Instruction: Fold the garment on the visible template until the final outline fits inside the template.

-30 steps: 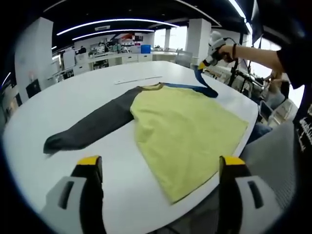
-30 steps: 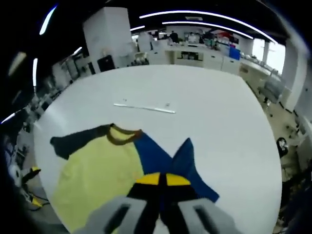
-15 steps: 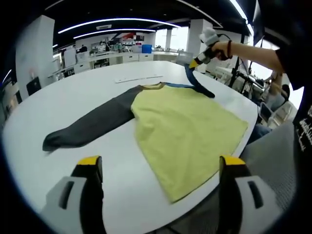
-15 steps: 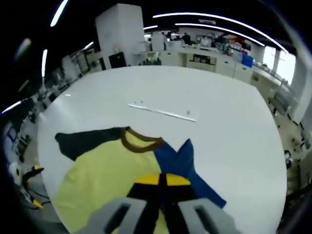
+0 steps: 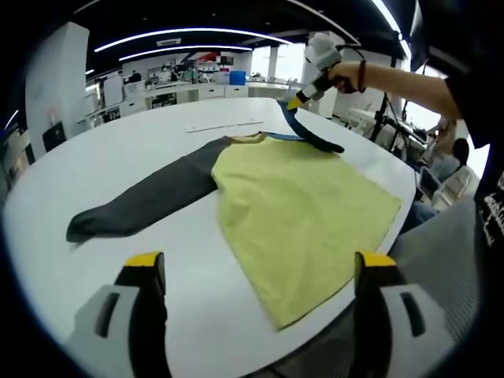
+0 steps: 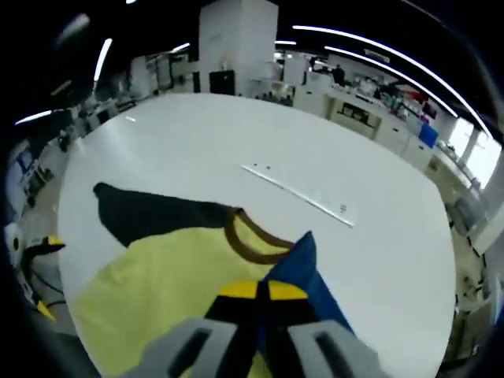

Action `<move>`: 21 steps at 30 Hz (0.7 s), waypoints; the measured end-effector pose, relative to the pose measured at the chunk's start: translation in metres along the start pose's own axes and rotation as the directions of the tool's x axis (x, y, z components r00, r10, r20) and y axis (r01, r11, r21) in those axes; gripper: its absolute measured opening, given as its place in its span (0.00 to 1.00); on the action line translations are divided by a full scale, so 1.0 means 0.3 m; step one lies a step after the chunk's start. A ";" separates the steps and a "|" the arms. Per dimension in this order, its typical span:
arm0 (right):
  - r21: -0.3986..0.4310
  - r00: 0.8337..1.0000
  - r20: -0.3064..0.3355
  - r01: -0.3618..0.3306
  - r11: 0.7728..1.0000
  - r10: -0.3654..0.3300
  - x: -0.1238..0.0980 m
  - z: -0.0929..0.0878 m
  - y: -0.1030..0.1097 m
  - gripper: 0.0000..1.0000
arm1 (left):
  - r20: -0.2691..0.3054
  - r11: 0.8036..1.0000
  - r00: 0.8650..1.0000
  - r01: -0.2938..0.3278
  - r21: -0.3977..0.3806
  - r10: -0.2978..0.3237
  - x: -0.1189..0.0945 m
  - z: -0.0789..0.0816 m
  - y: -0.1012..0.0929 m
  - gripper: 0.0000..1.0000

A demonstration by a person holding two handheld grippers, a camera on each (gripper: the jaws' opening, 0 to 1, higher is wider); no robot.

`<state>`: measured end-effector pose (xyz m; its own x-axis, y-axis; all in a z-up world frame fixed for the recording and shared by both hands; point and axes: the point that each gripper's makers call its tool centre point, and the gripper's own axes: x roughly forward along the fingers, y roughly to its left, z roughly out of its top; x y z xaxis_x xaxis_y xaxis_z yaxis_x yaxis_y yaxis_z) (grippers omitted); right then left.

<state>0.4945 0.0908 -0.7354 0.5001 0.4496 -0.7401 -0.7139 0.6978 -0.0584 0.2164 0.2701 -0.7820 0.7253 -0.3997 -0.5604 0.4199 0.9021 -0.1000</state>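
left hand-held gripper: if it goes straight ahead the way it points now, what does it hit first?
Probably the bare white table, then the yellow shirt body. The left hand-held gripper, jaws wide apart, points across the near table edge toward the shirt's lower left side. Its height above the table is hard to judge in this view.

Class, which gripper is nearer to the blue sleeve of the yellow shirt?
Right. The right gripper is shut on the blue sleeve, lifting it over the yellow shirt. The left gripper hangs open beyond the shirt's hem.
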 end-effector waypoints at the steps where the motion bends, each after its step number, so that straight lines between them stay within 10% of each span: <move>1: -0.008 1.000 0.007 -0.010 1.000 0.010 0.006 0.015 0.018 0.00 | 0.006 1.000 1.000 0.000 -0.002 0.000 -0.001 0.002 -0.001 0.98; 21: -0.164 0.993 0.032 -0.103 0.981 0.110 0.071 0.104 0.230 0.00 | -0.001 1.000 1.000 -0.016 -0.006 0.016 -0.017 -0.005 -0.011 0.97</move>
<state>0.4712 0.1660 -0.7342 0.4340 0.5410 -0.7204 -0.8322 0.5471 -0.0904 0.2106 0.2695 -0.7801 0.7316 -0.3848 -0.5627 0.4048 0.9094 -0.0955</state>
